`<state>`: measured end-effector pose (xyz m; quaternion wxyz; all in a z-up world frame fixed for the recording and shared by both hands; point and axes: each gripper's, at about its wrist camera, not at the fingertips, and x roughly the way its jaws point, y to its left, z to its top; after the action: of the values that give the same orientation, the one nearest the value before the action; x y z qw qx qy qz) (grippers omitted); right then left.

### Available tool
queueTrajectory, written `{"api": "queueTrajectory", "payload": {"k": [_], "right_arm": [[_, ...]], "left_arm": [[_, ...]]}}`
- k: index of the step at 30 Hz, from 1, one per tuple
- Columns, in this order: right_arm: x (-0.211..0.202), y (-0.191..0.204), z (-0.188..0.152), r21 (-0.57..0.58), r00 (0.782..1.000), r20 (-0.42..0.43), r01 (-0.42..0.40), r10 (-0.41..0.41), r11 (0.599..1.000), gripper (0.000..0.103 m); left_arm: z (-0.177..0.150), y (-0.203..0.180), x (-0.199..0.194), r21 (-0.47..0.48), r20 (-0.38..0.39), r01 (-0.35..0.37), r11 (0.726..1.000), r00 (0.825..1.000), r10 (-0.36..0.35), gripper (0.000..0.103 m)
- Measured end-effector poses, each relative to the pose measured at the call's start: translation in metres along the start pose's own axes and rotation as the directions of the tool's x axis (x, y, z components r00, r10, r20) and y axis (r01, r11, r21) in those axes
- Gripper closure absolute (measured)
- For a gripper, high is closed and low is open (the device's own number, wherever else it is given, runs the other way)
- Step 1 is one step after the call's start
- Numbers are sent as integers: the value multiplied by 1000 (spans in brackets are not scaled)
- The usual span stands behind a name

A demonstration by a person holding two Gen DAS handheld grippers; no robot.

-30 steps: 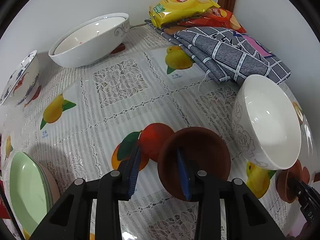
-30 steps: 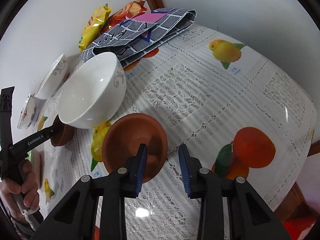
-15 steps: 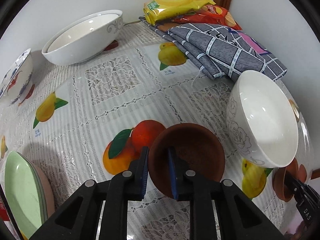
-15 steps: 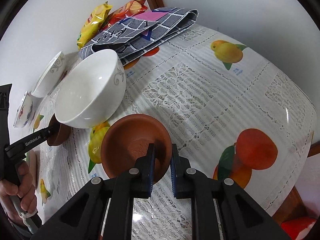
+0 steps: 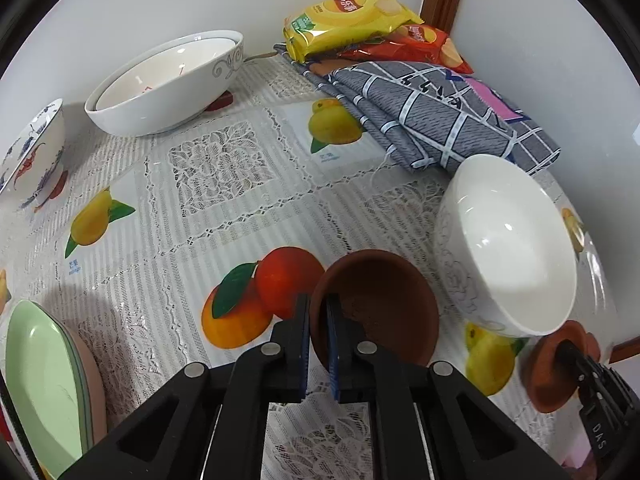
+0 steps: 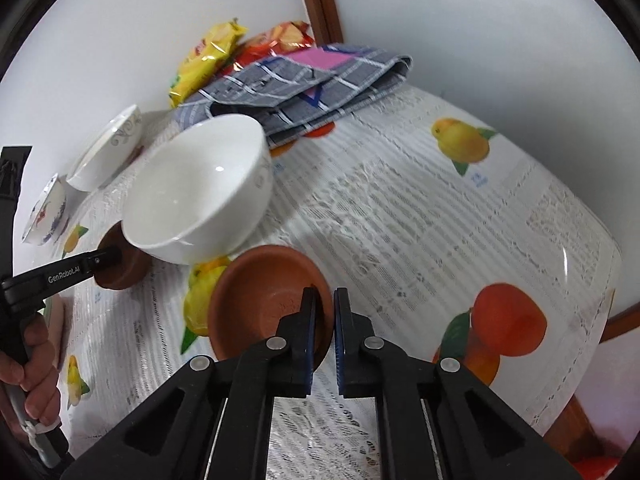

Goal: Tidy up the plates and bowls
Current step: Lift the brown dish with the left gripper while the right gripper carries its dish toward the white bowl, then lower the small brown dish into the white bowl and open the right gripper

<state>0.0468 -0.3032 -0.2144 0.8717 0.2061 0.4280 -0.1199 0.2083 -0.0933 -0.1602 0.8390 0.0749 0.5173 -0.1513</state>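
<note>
Bowls and plates lie scattered over a fruit-printed lace tablecloth [image 5: 224,216]. In the left wrist view, the left gripper [image 5: 318,320] has just been closing its jaws, and they now clamp the near rim of a dark brown saucer [image 5: 384,296], one pad outside the rim and one inside. A white bowl [image 5: 516,248] stands just beside that saucer at 3 o'clock, tilted on its side. At 11 o'clock, well apart, two nested white serving bowls [image 5: 160,80] lean near the wall, and a blue-and-red patterned bowl [image 5: 36,152] sits at 9 o'clock. Green plates [image 5: 40,380] are stacked at 8 o'clock, by the frame's edge. A folded grey checked cloth [image 5: 432,112] lies at 1 o'clock, with yellow and red snack bags [image 5: 352,16] behind it.

In the right wrist view, the right gripper [image 6: 324,320] has likewise just been closing its jaws, which now pinch the near rim of a terracotta saucer [image 6: 260,296], a blue pad on either side of the rim. This saucer sits just beside the white bowl, at its 5 o'clock. At 9 o'clock a hand [image 6: 28,368] grips the other tool's handle.
</note>
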Motion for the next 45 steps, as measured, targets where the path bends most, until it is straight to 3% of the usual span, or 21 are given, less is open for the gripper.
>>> {"api": "queueTrajectory", "payload": {"k": [6,22,31,39,45], "right_arm": [[-6,3,2,-3,999,24,-28,28,1000,95],[-37,-3,14,53,995,98,-35,29,998,95],[-63,23,53,42,990,134,-58,51,997,95],[-87,73,114,-45,979,177,-98,105,994,95],[-70,85,123,-77,979,177,-93,105,993,95]], "left_arm": [[0,-4,-9,5,7,32,999,999,-32,96],[5,10,-67,-18,116,53,998,992,-50,96],[9,28,-83,-62,144,73,995,988,-64,96],[15,49,-88,-106,148,89,990,986,-73,95],[18,58,-81,-137,133,90,986,988,-72,95]]}}
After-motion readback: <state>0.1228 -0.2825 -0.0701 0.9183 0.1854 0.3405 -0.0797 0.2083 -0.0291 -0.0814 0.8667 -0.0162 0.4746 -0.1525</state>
